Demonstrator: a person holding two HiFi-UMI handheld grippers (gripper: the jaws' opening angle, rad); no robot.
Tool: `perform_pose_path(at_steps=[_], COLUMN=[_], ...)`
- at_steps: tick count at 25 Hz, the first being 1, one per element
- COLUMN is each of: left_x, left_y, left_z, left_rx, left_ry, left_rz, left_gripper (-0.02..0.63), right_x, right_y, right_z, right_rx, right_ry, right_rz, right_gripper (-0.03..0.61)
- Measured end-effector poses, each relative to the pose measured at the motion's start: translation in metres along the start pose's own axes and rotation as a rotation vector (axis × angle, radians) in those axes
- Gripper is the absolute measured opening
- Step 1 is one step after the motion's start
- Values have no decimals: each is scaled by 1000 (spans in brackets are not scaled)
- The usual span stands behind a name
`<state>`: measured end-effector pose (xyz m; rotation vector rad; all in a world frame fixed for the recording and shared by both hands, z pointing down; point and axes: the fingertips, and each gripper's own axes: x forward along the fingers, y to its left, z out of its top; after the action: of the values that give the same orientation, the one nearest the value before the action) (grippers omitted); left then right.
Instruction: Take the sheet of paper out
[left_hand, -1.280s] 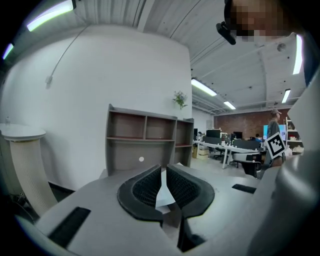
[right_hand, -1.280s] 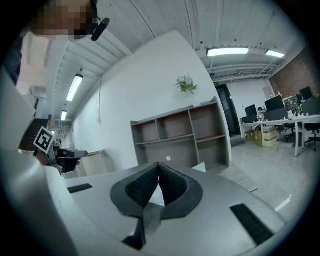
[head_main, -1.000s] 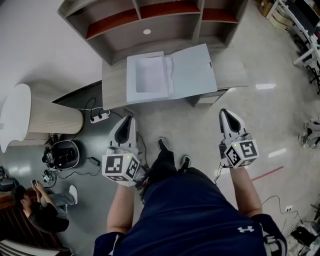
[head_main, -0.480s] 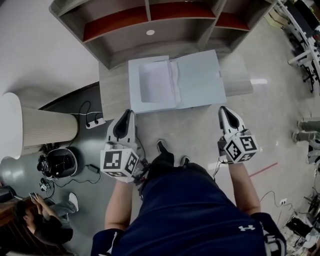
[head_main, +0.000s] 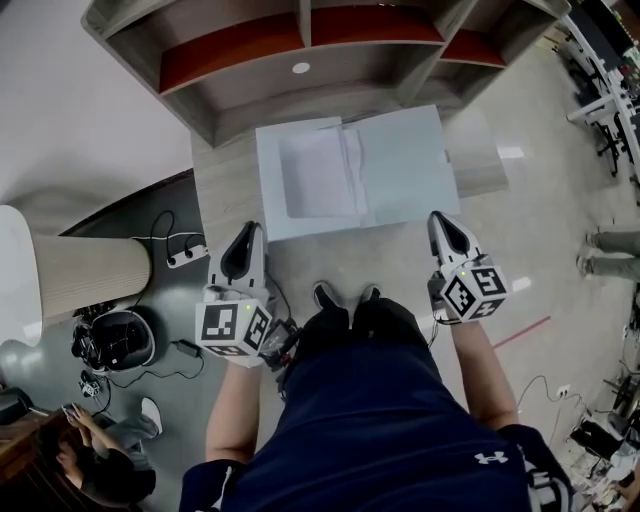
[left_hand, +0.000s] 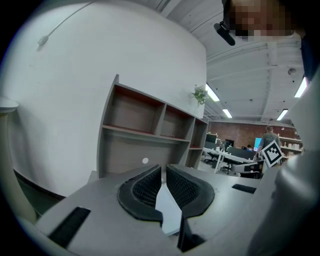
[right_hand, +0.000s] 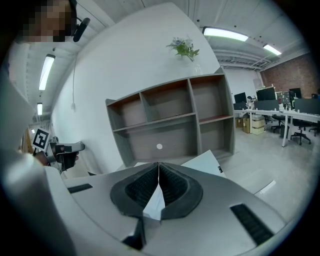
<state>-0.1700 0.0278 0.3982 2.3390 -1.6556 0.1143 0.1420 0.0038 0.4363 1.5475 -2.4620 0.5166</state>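
- On the low grey surface (head_main: 222, 185) in front of the shelf unit (head_main: 250, 60), the head view showed a pale folder (head_main: 405, 160) lying open, with the sheet of paper (head_main: 313, 172) flat in its left half.
- In the same view, the left tongs (head_main: 247, 232) pointed at the folder's near left corner and the right tongs (head_main: 437, 218) at its near right corner. Neither held anything.
- In the left gripper view, the left tongs (left_hand: 163, 170) were closed down to a thin slit with nothing in it. The folder's white edge (left_hand: 169, 212) showed below the ribbed pads (left_hand: 147, 187), and the shelf unit (left_hand: 150, 120) stood beyond.
- In the right gripper view, the right tongs (right_hand: 158, 167) were fully closed and empty, their pads (right_hand: 172, 187) meeting in a line. The folder's open cover (right_hand: 204, 162) lay just past them, before the shelf unit (right_hand: 170, 117).
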Motion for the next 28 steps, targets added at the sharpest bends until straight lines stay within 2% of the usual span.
perform_pose_path(at_steps=[5, 15, 18, 22, 28], left_x=[12, 40, 55, 77, 100], left_y=[1, -6, -5, -8, -13], left_z=[-13, -13, -17, -14, -2], left_rx=[-17, 9, -7, -38, -23], left_ry=[40, 97, 124, 126, 139], left_rz=[-5, 43, 69, 88, 121], left_gripper=[43, 43, 43, 43, 43], right_x=[21, 121, 151, 185, 227], right_y=[-5, -29, -34, -32, -29], right_z=[-19, -70, -84, -105, -133], right_rx=[49, 256, 282, 312, 400], right_ry=[59, 224, 283, 356, 469], right_rz=[33, 159, 186, 245, 320], right_gripper=[14, 19, 97, 137, 207])
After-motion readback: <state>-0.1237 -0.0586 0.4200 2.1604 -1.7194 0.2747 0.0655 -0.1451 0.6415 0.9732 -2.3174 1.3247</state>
